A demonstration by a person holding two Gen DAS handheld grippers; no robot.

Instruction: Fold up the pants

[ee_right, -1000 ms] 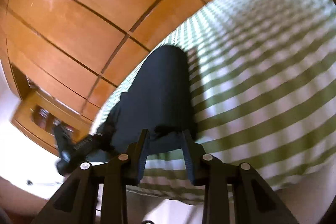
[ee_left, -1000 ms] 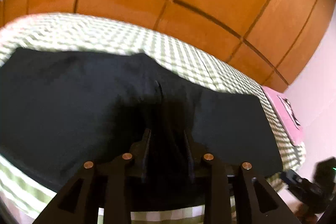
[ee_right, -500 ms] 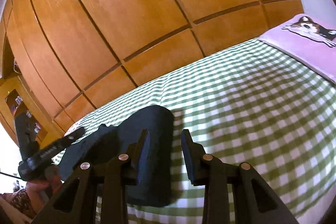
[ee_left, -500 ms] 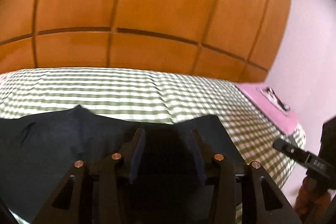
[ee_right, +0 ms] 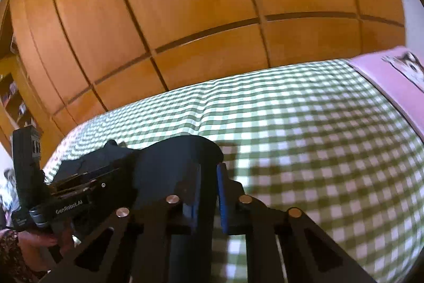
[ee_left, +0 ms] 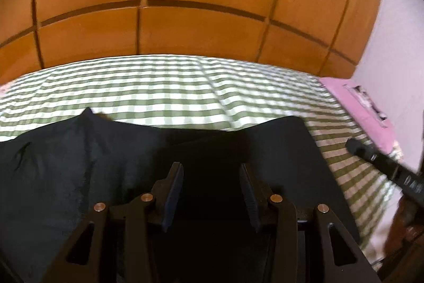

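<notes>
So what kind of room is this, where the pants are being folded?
Most likely a bedroom: the dark pants lie on a bed with a green checked sheet, a pink pillow at its end, and wooden wardrobe panels behind.

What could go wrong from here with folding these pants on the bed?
The left hand-held gripper hovers open over the black pants, so it may pinch only one layer. The right hand-held gripper sits at the pants' right edge near the bed's front, so a tug could drag fabric off the checkered sheet.
</notes>
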